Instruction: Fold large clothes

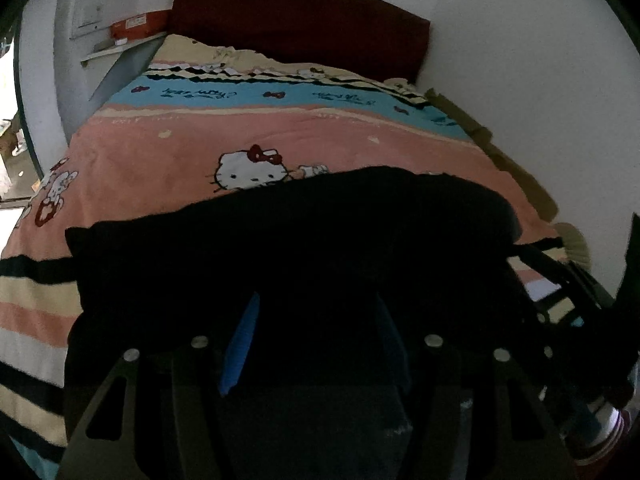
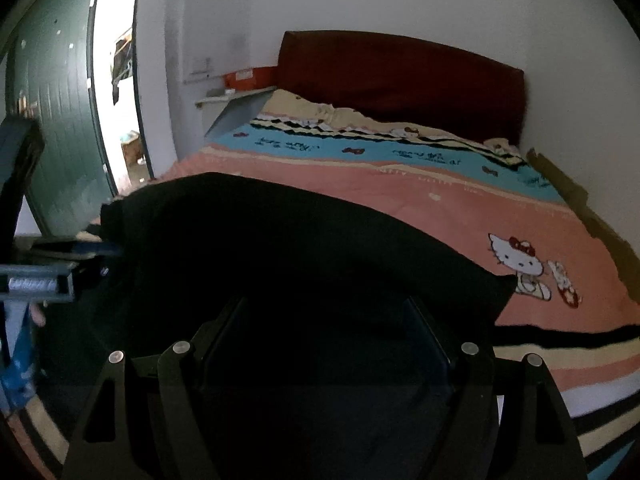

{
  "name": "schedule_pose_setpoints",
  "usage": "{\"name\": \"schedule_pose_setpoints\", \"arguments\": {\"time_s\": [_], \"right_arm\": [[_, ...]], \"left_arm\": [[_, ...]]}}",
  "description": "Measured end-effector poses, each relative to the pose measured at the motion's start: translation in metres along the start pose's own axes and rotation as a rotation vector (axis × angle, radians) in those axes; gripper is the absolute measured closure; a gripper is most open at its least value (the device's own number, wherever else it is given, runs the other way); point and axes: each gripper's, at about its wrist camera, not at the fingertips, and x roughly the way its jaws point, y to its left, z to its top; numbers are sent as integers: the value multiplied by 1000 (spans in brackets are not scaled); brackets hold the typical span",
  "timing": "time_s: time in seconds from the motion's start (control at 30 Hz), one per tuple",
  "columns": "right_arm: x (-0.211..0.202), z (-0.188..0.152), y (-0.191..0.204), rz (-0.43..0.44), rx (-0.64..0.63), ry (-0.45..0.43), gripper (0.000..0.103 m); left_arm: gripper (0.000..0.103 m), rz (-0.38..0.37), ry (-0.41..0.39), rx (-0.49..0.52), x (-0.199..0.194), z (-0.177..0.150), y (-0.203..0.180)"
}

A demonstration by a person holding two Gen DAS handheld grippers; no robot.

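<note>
A black garment [image 1: 280,248] lies across the cartoon-cat blanket [image 1: 160,160] mid-frame; dark red headboard [image 2: 400,76] above, green door [image 2: 60,100] upper left. Whether either claw grips cannot be told.

Bed [image 1: 120,168] under pink cartoon blanket [image 2: 400,208]; black garment [image 1: 280,248] spread on it.

White walls [image 2: 360,0], dark red headboard [image 2: 400,76], cartoon-cat bedspread [image 1: 180,152], wall shelf [image 2: 228,98], green door [image 2: 60,120] open, daylight beyond.
</note>
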Motion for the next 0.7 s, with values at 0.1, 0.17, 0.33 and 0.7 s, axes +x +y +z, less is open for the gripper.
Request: {"name": "schedule_pose_setpoints", "arguments": {"time_s": [0.1, 0.17, 0.33, 0.7], "right_arm": [[10, -2, -2, -7, -7, -3, 25], [16, -6, -4, -9, -5, -1, 25], [26, -13, -7, -1, 16, 0, 23], [38, -29, -3, -11, 28, -9, 20]], "left_arm": [[44, 11, 6, -1, 14, 1, 4], [42, 9, 13, -8, 22, -1, 8], [39, 11, 15, -6, 34, -5, 15], [38, 4, 4, 4, 45, -19, 19]]}}
